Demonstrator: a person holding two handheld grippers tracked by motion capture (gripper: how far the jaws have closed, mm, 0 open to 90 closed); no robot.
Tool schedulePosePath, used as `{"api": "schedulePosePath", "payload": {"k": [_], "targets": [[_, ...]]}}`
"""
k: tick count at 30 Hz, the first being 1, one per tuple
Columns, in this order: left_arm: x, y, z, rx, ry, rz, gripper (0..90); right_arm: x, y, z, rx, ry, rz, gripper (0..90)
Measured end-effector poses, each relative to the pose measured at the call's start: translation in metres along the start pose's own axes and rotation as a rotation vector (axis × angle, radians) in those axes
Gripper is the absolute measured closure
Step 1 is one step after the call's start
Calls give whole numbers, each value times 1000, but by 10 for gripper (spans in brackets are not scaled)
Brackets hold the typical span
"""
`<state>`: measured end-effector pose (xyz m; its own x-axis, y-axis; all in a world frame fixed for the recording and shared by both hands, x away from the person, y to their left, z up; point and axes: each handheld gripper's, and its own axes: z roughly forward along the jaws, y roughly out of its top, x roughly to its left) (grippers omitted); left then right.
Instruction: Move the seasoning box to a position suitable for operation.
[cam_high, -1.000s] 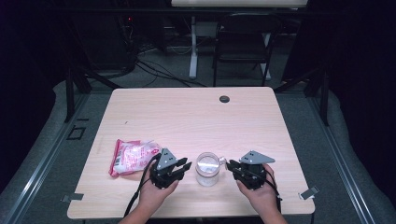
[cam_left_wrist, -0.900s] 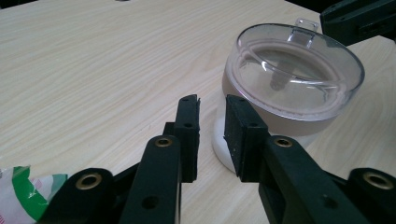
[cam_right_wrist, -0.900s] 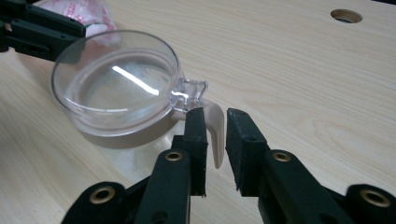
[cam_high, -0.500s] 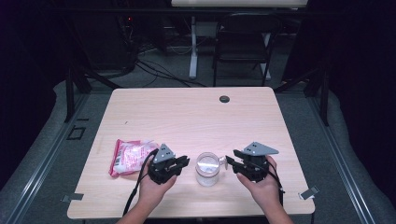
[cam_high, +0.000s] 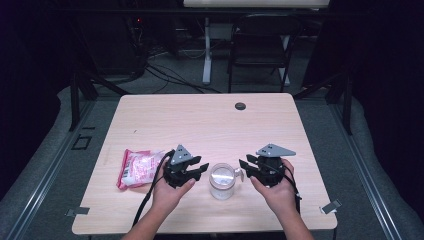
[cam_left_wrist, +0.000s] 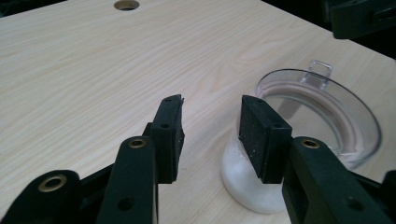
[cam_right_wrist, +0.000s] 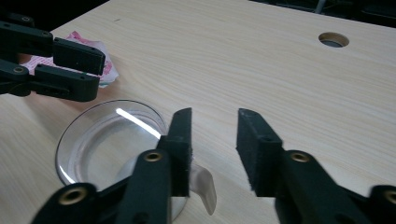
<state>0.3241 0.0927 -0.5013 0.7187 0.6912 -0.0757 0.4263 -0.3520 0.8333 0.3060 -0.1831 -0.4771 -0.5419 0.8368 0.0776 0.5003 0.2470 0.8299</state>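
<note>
A clear jar (cam_high: 222, 180) with a transparent lid and white contents stands near the table's front edge, between my two grippers. My left gripper (cam_high: 198, 169) hovers just left of it; its jaws have just been opening and hold nothing. In the left gripper view the left gripper (cam_left_wrist: 210, 133) is open, with the jar (cam_left_wrist: 327, 116) off to its right. My right gripper (cam_high: 244, 167) hovers at the jar's right; its jaws have just been closing with nothing between them. In the right gripper view the right gripper (cam_right_wrist: 212, 140) is open above bare wood, with the jar's lid (cam_right_wrist: 107, 140) at its left.
A pink snack bag (cam_high: 137, 167) lies flat left of the left gripper. A round cable hole (cam_high: 240, 106) sits in the wooden table (cam_high: 200, 125) near its far edge. A dark chair (cam_high: 260, 45) stands behind the table.
Both grippers have risen a little beside the jar. The jar and the pink bag have stayed where they were.
</note>
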Motion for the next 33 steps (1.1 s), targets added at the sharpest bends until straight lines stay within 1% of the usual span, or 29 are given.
{"api": "schedulePosePath", "payload": {"k": [1,2,3,5,6,7,8,9,10,11,12,14,17,19,23,25,26,29,30,33], "targets": [[-1,0,1,3,-8,-4,628,0,-1,0,-7,-3,-1,707],[-4,-3,1,-19,-19,20,663,0,-3,1,0,11,5,753],[-4,-3,1,-19,-19,20,682,0,-3,1,0,11,5,753],[-9,-6,0,-30,-15,51,694,1,-5,1,0,16,4,793],[-11,-10,0,-19,-26,69,754,2,-7,2,13,28,2,807],[-11,-10,0,-19,-26,69,770,2,-7,2,13,28,2,807],[-13,-14,1,7,-27,83,785,3,-8,3,22,28,1,813],[-13,-14,1,7,-27,83,803,3,-8,3,22,28,1,813],[-13,-16,0,24,-35,81,824,4,-10,4,27,32,-2,818],[-13,-16,0,24,-35,81,839,4,-10,4,27,32,-2,818],[-13,-17,0,31,-37,80,839,4,-10,5,29,25,-7,819],[-13,-19,-1,43,-41,74,879,5,-11,6,29,31,-1,827],[-13,-21,-1,48,-54,59,898,5,-11,6,29,33,1,829],[-13,-21,0,62,-67,47,900,5,-11,6,34,41,4,830],[-15,-23,2,72,-73,56,900,5,-12,9,42,50,11,830],[-16,-25,3,85,-71,57,900,5,-12,10,45,58,18,839],[-19,-26,5,100,-59,74,900,4,-12,10,48,66,17,855],[-20,-26,4,113,-59,83,900,5,-12,10,46,68,17,864],[-20,-26,4,116,-72,80,900,5,-12,10,47,69,17,871],[-21,-27,3,122,-76,82,900,5,-12,10,46,67,15,873]]}}
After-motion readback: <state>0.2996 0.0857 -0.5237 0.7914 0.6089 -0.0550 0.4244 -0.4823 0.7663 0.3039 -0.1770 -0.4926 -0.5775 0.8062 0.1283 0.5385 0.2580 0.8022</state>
